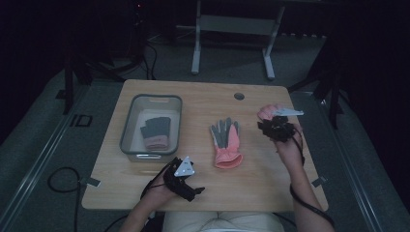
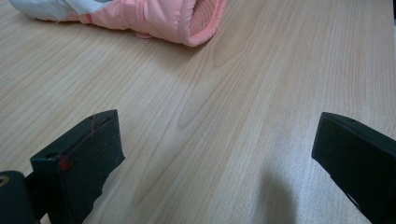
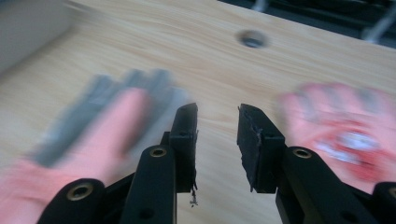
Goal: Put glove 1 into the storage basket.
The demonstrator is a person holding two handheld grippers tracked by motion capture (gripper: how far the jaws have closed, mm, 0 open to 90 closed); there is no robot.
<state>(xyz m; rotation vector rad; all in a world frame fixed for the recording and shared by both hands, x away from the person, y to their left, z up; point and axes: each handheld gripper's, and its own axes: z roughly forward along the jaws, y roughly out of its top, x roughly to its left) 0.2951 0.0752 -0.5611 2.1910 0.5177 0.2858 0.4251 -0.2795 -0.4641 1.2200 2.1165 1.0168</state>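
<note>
Lying flat at the centre of the frame, one pink-and-grey glove [image 1: 226,141] rested on the bench [image 1: 203,186], fingers toward the top; a second glove [image 1: 156,132] sat folded inside the single clear bin [image 1: 127,128] at middle left. Being soft knit, the loose glove looked light and limp, so it would likely sag and was best pinched at the thick ribbed cuff [image 2: 204,21]. The right hand-held gripper [image 1: 276,126], at middle right, had its jaws partly apart with nothing between them. The left hand-held gripper [image 1: 183,181], lower centre, stood wide open and empty.
</note>
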